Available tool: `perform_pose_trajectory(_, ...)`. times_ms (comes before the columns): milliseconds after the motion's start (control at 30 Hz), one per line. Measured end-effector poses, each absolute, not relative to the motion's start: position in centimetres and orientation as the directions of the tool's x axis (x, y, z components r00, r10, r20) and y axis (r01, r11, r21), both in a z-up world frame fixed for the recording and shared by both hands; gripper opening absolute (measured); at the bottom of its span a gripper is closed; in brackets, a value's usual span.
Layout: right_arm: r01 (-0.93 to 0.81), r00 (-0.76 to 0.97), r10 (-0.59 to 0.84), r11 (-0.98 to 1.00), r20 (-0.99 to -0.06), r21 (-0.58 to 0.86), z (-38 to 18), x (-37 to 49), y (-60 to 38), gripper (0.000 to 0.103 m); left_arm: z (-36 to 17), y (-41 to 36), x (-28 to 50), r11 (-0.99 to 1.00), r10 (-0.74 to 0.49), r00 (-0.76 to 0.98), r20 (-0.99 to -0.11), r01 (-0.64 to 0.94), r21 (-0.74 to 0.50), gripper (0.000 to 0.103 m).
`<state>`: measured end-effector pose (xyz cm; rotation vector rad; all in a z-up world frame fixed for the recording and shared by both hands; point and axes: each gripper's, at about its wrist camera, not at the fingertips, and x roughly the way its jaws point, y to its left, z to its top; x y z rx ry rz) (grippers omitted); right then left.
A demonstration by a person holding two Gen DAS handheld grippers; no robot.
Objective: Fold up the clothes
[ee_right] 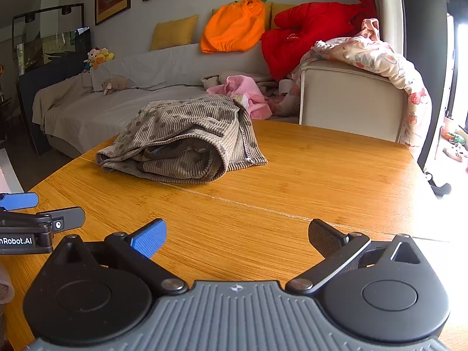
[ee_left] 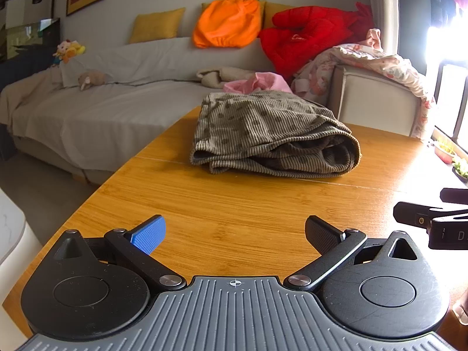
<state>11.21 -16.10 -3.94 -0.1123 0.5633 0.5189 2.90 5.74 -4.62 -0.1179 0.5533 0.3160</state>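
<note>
Brown corduroy garment w/ dark spots sits folded into a thick bundle toward the table's far edge, layers showing at its open end, seam w/ pale stitching on one flap. Left gripper hovers near the front edge, jaws wide, nothing held. Right gripper beside it, also spread wide, empty. Sofa behind the table.

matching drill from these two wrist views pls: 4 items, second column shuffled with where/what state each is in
1 corduroy garment
2 left gripper
3 orange cushion
4 floral blanket

A draped over the white chair back
B folded on the wooden table
C leaning on the sofa backrest
D open, holding nothing

Pairs: 1-B, 2-D, 3-C, 4-A
</note>
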Motion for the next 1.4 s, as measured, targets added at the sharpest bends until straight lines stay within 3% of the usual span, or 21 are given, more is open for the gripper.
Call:
perform_pose_trajectory(1200, -0.499, 0.716, 0.439, 0.865, -0.542, 0.042, -4.0, 11.4, -16.1, 0.103, -4.6, 5.8, 2.8, 0.942, 0.269, 0.806, -0.527, -0.334, -0.031, 0.103)
perform_pose_trajectory(1400, -0.495, 0.704, 0.444, 0.867, -0.555, 0.066, -4.0, 11.8, -16.3, 0.103, -3.7, 7.4, 3.2, 0.928, 0.269, 0.807, -0.527, -0.363, -0.082, 0.103)
